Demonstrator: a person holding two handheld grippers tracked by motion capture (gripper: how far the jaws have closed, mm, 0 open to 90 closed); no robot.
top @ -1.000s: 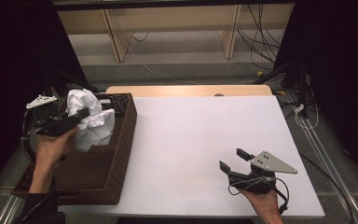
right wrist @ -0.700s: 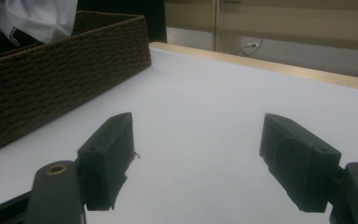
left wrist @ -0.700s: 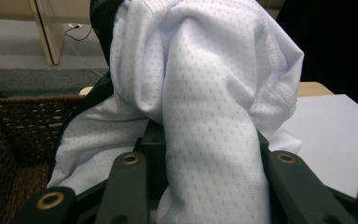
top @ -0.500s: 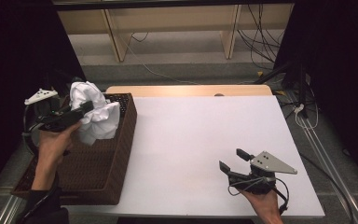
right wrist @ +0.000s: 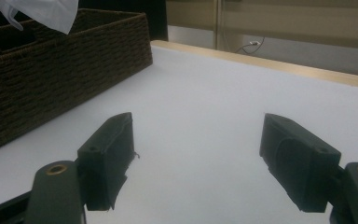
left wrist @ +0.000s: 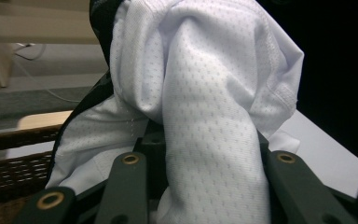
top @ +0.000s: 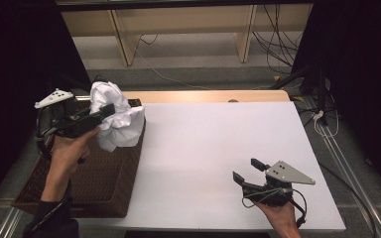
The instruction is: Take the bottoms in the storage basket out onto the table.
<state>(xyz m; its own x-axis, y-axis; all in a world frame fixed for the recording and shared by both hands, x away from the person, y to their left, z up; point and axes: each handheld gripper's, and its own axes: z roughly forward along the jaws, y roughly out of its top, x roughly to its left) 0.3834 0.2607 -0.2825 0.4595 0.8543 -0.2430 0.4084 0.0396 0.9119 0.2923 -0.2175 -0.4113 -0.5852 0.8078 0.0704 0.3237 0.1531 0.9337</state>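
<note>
Thing in hand: a white garment point(top: 115, 118) of dimpled mesh cloth, bunched into a loose bundle, with a dark trim or lining showing at its far edge in the left gripper view.
Where it is: lifted above the far end of the brown wicker basket point(top: 99, 183), hanging from the left hand-held gripper point(top: 110, 110) and clear of the bench.
Left hand-held gripper: clenched on a thick fold of the garment point(left wrist: 205, 140); cloth bulges up between the two black jaws and spills over both sides.
Right hand-held gripper: released, jaws wide apart with nothing between them point(right wrist: 196, 158); it rests low over the near right part of the bench point(top: 250, 174), well apart from the basket.
How it will likely handle: light, soft and limp; it should sag and swing rather than keep a shape, and thin slick mesh may slide out of a shallow pinch.
Where to take hold: judged best on a doubled fold or a seamed hem, where the cloth is thickest; a free edge would suit the second gripper for spreading it.
Risk: trailing cloth may snag on the basket's woven rim.
Surface: white bench point(top: 218, 139), smooth, with a pale wooden strip along its far edge.
Room: dim, dark at both sides; wooden shelving legs and loose cables point(top: 278, 44) on the floor beyond.
</note>
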